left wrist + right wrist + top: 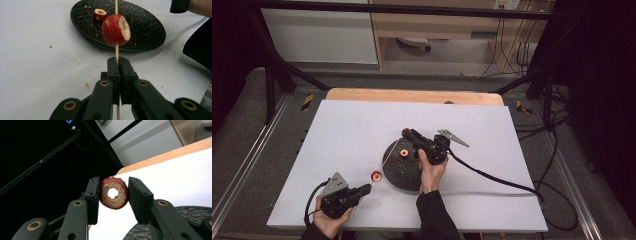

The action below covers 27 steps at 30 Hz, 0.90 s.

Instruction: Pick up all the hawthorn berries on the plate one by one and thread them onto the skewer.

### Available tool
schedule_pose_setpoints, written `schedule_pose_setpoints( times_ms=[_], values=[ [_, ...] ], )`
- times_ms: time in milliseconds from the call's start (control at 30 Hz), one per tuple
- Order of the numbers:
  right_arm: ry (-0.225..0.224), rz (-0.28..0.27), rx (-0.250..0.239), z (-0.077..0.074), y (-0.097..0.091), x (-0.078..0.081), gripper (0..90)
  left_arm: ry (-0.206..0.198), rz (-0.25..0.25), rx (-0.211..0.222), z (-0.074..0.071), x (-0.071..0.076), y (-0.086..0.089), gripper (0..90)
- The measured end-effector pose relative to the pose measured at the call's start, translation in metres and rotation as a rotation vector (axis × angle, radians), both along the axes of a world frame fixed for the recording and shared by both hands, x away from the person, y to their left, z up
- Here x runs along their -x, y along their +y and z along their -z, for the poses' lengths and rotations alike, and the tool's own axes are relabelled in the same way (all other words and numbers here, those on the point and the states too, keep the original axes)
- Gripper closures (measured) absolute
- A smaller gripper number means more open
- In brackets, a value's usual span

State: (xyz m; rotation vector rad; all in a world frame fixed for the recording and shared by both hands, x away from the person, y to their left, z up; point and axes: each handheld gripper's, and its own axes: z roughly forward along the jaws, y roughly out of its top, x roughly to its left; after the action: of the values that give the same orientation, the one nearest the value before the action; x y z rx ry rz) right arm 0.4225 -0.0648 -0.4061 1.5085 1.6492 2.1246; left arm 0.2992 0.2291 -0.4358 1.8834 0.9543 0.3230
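My left gripper is shut on a thin wooden skewer near the table's front left. A red fruit piece with a cut pale face is threaded on the skewer just beyond the jaws. My right gripper hovers over the far edge of the black plate. It is shut on a cored red fruit ring, whose hole faces the camera. Another red fruit piece lies on the plate.
The white table top carries scattered crumbs near the plate. A wooden strip runs along its far edge. A black cable trails from the right gripper across the table's right side. Black frame struts stand behind.
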Motion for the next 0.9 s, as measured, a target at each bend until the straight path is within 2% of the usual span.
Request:
schedule_pose_setpoints(
  times_ms=[400,900],
  values=[
    [-0.024,0.01,-0.025,0.001,0.001,0.002,63.1,0.006,0.012,-0.007,0.001,0.0,-0.009,88.0],
    [-0.021,0.001,-0.042,0.006,0.004,0.005,63.1,0.01,0.004,0.007,0.001,0.0,-0.012,88.0]
  ],
)
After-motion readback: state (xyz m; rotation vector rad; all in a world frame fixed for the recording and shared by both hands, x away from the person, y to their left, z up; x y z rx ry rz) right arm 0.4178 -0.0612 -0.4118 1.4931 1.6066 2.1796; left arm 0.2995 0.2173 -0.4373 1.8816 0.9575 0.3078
